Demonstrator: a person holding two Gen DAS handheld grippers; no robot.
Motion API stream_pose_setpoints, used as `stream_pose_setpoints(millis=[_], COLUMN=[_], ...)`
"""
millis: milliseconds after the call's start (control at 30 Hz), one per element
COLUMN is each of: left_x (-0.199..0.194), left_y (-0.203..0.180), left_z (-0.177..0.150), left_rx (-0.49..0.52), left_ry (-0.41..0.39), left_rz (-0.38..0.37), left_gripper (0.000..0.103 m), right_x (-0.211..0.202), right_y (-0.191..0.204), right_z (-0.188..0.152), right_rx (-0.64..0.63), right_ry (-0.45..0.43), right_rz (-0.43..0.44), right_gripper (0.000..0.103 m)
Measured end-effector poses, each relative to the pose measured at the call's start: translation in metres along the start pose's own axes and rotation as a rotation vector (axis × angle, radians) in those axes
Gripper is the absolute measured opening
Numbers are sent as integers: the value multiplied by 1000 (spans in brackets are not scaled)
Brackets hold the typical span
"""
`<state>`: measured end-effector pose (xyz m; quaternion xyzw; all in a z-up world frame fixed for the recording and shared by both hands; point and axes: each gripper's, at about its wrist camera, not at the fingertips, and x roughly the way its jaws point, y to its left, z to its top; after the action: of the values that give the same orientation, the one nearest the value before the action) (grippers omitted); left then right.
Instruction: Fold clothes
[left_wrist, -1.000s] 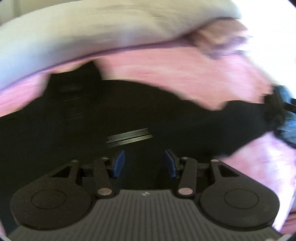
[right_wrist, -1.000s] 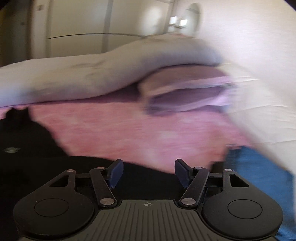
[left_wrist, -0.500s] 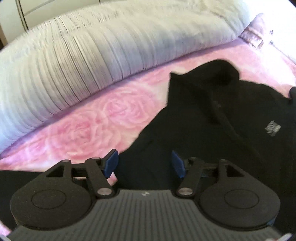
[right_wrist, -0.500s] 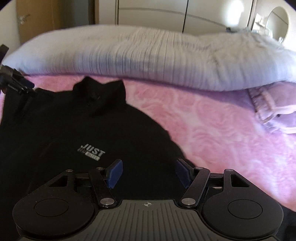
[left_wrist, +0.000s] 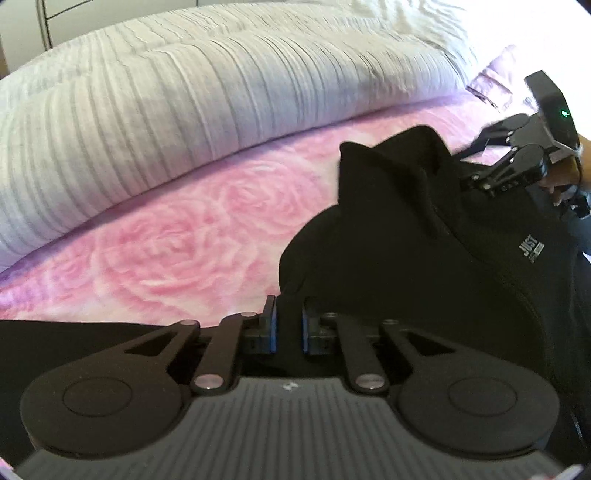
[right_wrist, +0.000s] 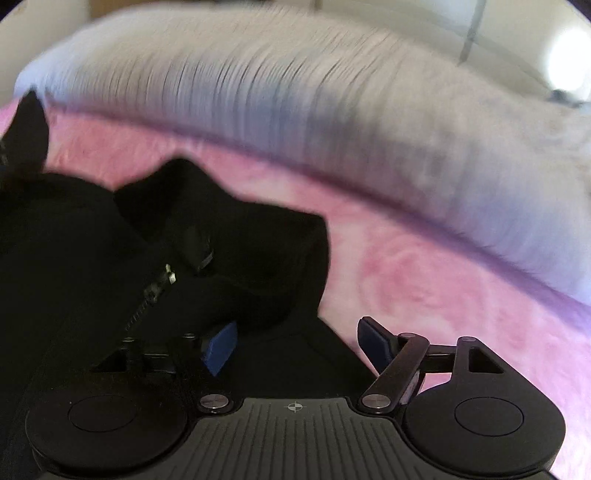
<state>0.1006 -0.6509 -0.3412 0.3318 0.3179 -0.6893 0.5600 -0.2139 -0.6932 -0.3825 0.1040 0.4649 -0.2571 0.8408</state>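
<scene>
Black zip jacket (left_wrist: 424, 236) is what's getting folded here, and it's lying flat on a pink rose-print bedspread (left_wrist: 166, 240), collar toward the big striped white duvet (left_wrist: 221, 85) that fills the top of both views. In the left wrist view it takes up the right half of the frame, with the stand-up collar poking up at upper right and a small "JUST" logo (left_wrist: 531, 250) further right.

The relation that matters, I'd say: the jacket's long axis runs from the collar back toward the bottom of the frame, and each gripper sits at one shoulder, either side of the collar. So the next move looks like a two-handed lift or fold from the shoulders, and neither hand is obviously nearer than the other.

Left gripper (left_wrist: 286, 328): jaws nearly pressed together and closing, blue pads with only a thin gap between them, right at the jacket's left shoulder edge at bottom centre. Dark fabric sits in that gap, so it looks like a pinch on the shoulder edge, though black on black makes it hard to be sure.

Right gripper (right_wrist: 297, 341): about half spread and closing. The jacket's shoulder fabric lies between the pads, and the left one (right_wrist: 220, 347) is up against or partly under a fold, while the right pad (right_wrist: 375, 345) hangs clear over the pink. Not gripping yet. The zipper (right_wrist: 151, 295) runs diagonally at left. That view is blurry. You can also spot this gripper (left_wrist: 517, 162) at the far right of the left wrist view, by the collar.
</scene>
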Motion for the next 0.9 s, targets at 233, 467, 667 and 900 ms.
stream_pose_setpoints(millis=[233,467,667,900], left_x=[-36,-8,-10,-49], left_y=[30,37,27,10], left_z=[0,-32,-36,-26], left_rx=[-55,-112,-143,-128], left_ry=[-55,67,59,24], left_rz=[74,129,170,237], left_gripper=[10,10,18,20], right_x=[-13,0,-70,-143], right_y=[15,32,34,-24], right_z=[59,80,-35,-224], right_rx=[-47,62,286,689], right_ry=[-133,-212,-259,21], right_rz=[-51,-38,-157,-361], right_gripper=[0,1,62,62])
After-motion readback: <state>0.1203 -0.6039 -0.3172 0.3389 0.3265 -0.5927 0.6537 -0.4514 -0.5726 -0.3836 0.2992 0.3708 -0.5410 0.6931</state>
